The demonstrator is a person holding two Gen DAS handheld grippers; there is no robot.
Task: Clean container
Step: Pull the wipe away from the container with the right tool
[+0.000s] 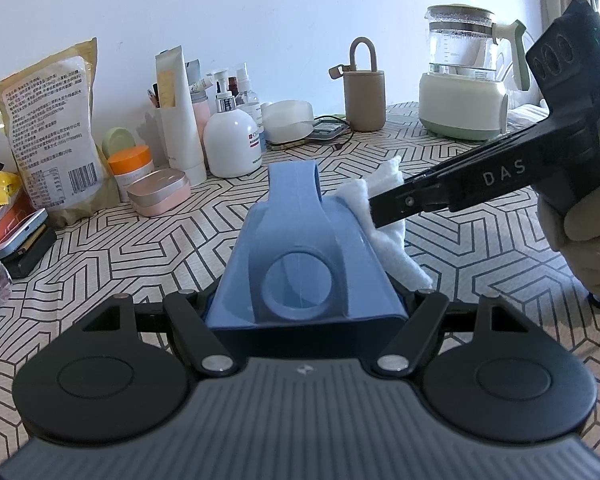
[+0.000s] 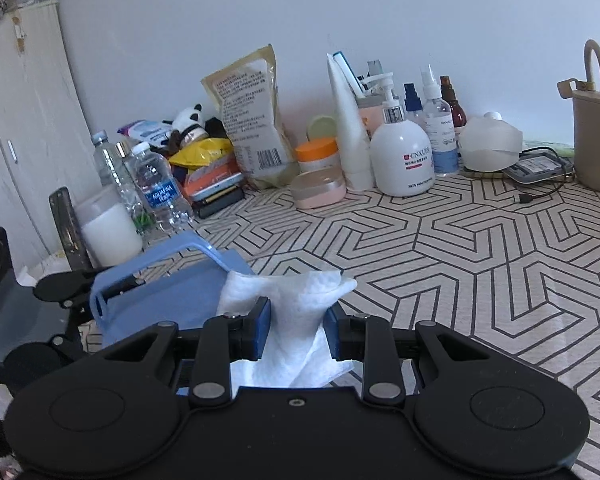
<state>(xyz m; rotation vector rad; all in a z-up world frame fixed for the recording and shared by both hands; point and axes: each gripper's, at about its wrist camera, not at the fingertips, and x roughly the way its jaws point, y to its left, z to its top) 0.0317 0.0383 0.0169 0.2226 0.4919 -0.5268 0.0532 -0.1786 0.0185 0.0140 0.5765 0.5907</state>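
Observation:
A blue plastic container (image 1: 300,248) with a round hole and a strap-like handle is held in my left gripper (image 1: 304,300), which is shut on its near end above the table. My right gripper (image 1: 374,210) comes in from the right, shut on a white wipe (image 1: 384,224) pressed against the container's right side. In the right wrist view the right gripper (image 2: 296,320) pinches the wipe (image 2: 296,304) between its blue pads, and the container (image 2: 172,292) lies just left of it, with the left gripper's fingers (image 2: 116,286) on it.
The patterned tablecloth (image 1: 460,248) carries clutter along the wall: a food pouch (image 1: 48,128), lotion pump bottle (image 1: 232,136), orange-lidded jar (image 1: 130,164), pink tin (image 1: 160,192), beige flask (image 1: 364,96), glass kettle (image 1: 464,76). Water bottles (image 2: 156,188) and a white cup (image 2: 108,232) stand at the left.

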